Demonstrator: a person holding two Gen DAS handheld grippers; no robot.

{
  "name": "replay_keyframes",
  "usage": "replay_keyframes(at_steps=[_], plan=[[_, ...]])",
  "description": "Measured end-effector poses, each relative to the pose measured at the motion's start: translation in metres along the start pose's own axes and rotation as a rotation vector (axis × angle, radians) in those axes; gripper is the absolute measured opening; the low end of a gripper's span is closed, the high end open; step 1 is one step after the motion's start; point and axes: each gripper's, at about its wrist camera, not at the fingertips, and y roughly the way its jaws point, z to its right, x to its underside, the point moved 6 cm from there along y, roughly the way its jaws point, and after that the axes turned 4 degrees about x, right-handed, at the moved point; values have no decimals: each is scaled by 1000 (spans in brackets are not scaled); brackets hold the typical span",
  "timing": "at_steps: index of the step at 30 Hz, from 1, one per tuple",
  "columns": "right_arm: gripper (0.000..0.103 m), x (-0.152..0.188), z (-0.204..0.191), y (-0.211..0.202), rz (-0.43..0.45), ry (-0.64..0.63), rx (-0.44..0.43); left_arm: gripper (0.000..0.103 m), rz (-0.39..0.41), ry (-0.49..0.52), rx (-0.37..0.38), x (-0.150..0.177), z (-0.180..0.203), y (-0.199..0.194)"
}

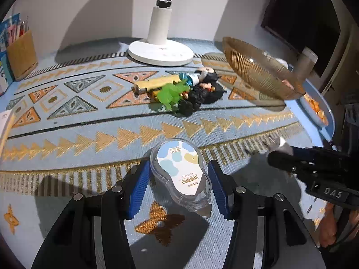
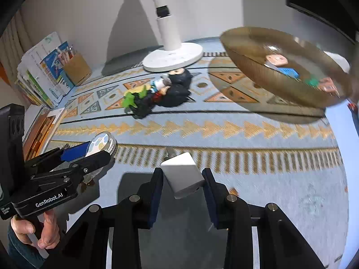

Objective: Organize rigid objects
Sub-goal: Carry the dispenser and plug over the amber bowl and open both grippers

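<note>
- Our left gripper point(image 1: 179, 186) straddles a clear correction tape dispenser point(image 1: 182, 174). Its blue pads point(image 1: 139, 188) sit close on either side, but a sliver of gap shows on both, so we cannot tell whether they clamp it.
- Our right gripper point(image 2: 182, 179) has a silver rectangular block point(image 2: 182, 173) between its pads point(image 2: 157, 190). The block sits tilted and seems pinched at its corners, raised off the cloth.
- Both grippers hang over the near edge of a blue patterned tablecloth point(image 1: 89, 134), the right one just to the right of the left.
- Farther in, around the middle of the cloth, a heap of toys point(image 1: 179, 89) lies on its side: dark-haired figurines, a green piece and a yellow one.
- To the far right sits an amber ribbed glass bowl point(image 1: 258, 71), with small items blurred inside it.
- A white lamp base point(image 1: 160, 52) stands at the far middle.
- A cardboard pen holder point(image 1: 21, 53) stands at the far left.
</note>
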Motion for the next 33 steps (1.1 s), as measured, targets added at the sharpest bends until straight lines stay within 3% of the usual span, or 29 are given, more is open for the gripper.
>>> replay_keyframes(at_steps=[6,8,11,13,14,16,19,22,27,29,33], plan=[[35,13,8,3,0,-5,19,51,-14,32,-45,3,2,3],[35,14,7,3,-2,-24,23,59,-16,40,-46,3,4,4],[46,16,4,3,-4,-55,9,61,-24,71,-99,4,8,7],[47,17,3,3,7,-69,11,57,-25,90,-129,5,10,8],[46,19,1,3,14,-89,29,49,-20,101,-142,5,12,8],[30,21,-1,3,22,-138,98,48,-19,89,-125,5,13,7],[30,22,-7,0,17,-179,165,48,15,93,-143,4,20,-1],[29,16,-8,-14,39,-147,97,48,80,124,-120,-13,38,-21],[29,-28,25,-77,189,-59,107,48,216,179,-104,-63,69,-63],[30,-51,45,-108,265,-26,144,48,277,219,-105,-85,87,-78],[30,-96,96,-163,408,29,254,48,336,252,-20,-135,126,-90]])
